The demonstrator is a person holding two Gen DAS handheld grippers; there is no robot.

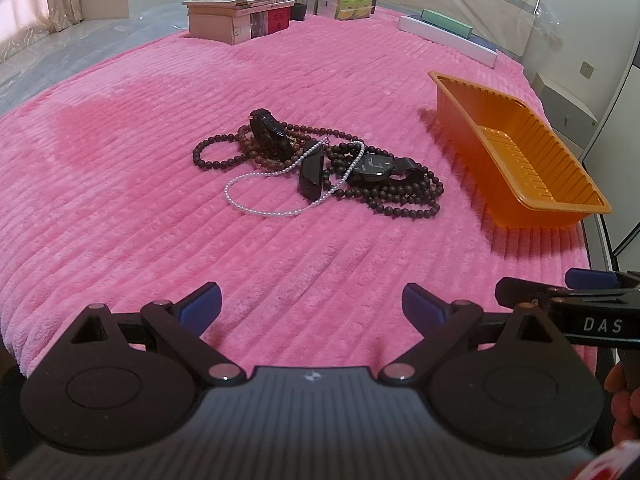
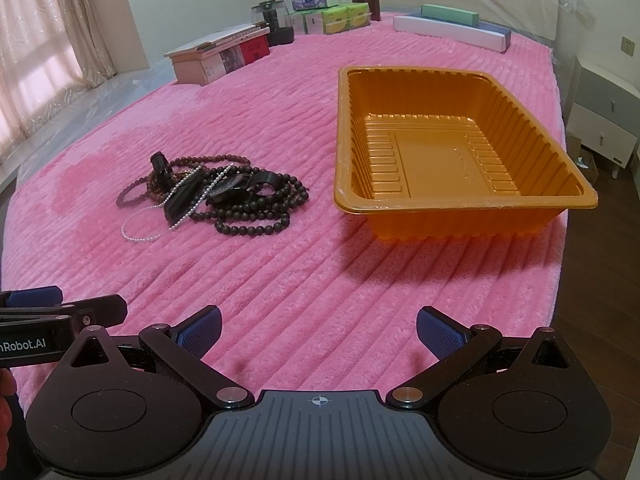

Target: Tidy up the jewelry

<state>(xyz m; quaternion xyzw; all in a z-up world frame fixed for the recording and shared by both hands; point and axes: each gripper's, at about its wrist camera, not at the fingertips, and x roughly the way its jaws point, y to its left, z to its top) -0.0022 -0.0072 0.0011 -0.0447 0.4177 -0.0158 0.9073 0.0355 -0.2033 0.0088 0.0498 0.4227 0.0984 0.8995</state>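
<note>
A tangled heap of jewelry (image 1: 316, 160) (image 2: 216, 196) lies on the pink blanket: dark bead strands (image 1: 400, 200), a white pearl necklace (image 1: 256, 184) (image 2: 144, 224), a black round-faced watch (image 1: 374, 168) (image 2: 230, 192) and two black bands (image 1: 310, 170). An empty orange plastic tray (image 1: 520, 152) (image 2: 440, 148) stands to the right of the heap. My left gripper (image 1: 311, 306) is open, hovering near the blanket's front edge, well short of the heap. My right gripper (image 2: 318, 330) is open too, beside the left one and in front of the tray.
A pink ribbed blanket (image 1: 120, 200) (image 2: 280, 280) covers the bed. At its far end stand stacked books (image 1: 240, 16) (image 2: 220, 56), tissue packs (image 1: 340, 4) (image 2: 328, 16), a glass pot (image 2: 274, 20) and long flat boxes (image 1: 448, 32) (image 2: 452, 28). A white nightstand (image 2: 600, 112) stands at right.
</note>
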